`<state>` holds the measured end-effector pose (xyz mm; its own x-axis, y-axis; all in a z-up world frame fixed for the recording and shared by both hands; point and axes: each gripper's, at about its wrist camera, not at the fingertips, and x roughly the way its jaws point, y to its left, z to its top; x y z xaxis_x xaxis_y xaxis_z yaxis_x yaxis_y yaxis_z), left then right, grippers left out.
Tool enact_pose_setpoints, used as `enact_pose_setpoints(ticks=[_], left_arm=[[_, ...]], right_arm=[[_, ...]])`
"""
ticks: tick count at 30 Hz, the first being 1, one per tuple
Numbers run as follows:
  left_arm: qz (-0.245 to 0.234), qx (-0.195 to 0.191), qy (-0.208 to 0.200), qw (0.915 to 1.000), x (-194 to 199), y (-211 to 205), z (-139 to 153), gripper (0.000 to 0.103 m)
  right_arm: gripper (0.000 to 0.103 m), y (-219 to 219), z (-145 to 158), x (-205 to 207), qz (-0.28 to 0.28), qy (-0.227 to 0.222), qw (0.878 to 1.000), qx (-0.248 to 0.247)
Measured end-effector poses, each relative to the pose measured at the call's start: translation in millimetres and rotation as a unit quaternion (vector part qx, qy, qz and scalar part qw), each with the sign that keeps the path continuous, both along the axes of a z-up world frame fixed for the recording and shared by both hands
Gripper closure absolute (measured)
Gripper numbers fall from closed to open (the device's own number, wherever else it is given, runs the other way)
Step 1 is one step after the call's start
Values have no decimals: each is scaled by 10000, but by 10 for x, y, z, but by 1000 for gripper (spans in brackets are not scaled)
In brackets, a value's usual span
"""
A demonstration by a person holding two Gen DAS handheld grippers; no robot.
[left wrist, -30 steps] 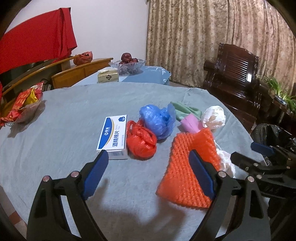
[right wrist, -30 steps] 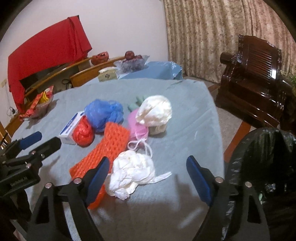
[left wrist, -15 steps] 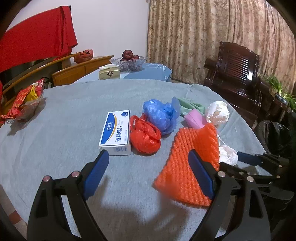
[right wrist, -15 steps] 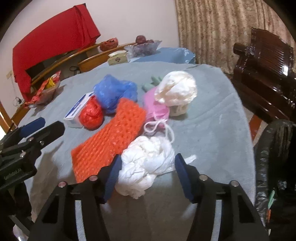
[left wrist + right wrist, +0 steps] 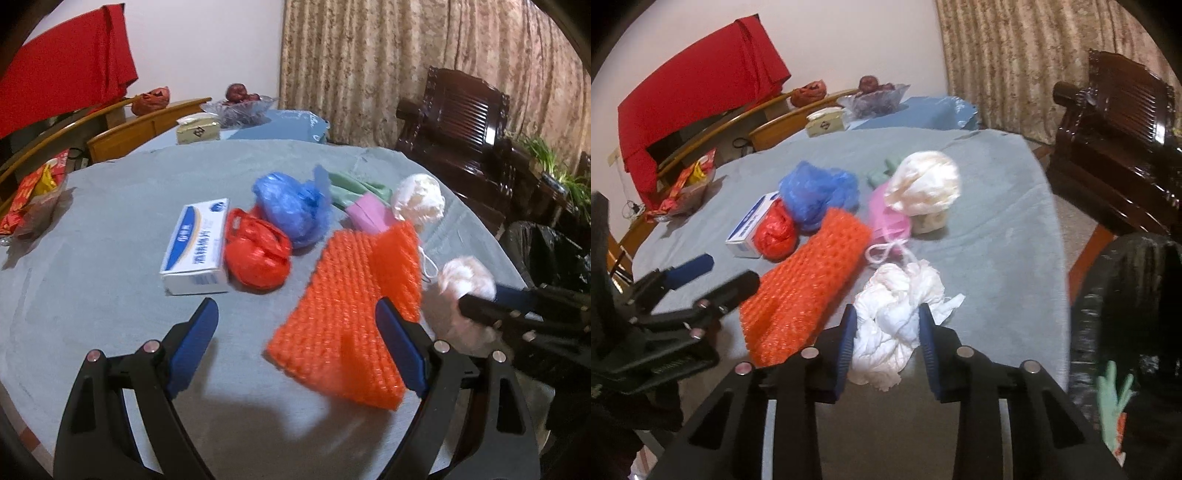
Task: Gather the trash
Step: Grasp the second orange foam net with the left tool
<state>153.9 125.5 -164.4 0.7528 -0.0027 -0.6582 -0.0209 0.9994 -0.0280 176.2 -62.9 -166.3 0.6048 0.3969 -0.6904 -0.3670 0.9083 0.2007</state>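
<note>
White crumpled tissue (image 5: 892, 325) is pinched in the closing right tool (image 5: 886, 343), orange foam net (image 5: 809, 291) alongside; left tool (image 5: 295, 347) open.

Both wrist views low, angled down, sharing the cluttered table (image 5: 110, 206)

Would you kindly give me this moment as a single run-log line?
right tongs: just closing, shut on white crumpled bag | left tongs: open, empty, beside orange foam net | black trash bag: beside table
</note>
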Motion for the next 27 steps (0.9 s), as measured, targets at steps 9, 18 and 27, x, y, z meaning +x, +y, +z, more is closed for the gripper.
enact_pose_setpoints(ticks=[9,18,27], left_arm=[[-123,58,418,9990,147,-172,-224,22],[-229,-218,539,9980,137,-198,-235,79],[-151,-353,369,9986,67,-167,-82,91]], right_arm=[[69,-200,60,2,-184,-110,9998,14],[69,-230,45,2,-212,-85,9997,76],[69,-240,104,-23,-162,-154,9997,92]])
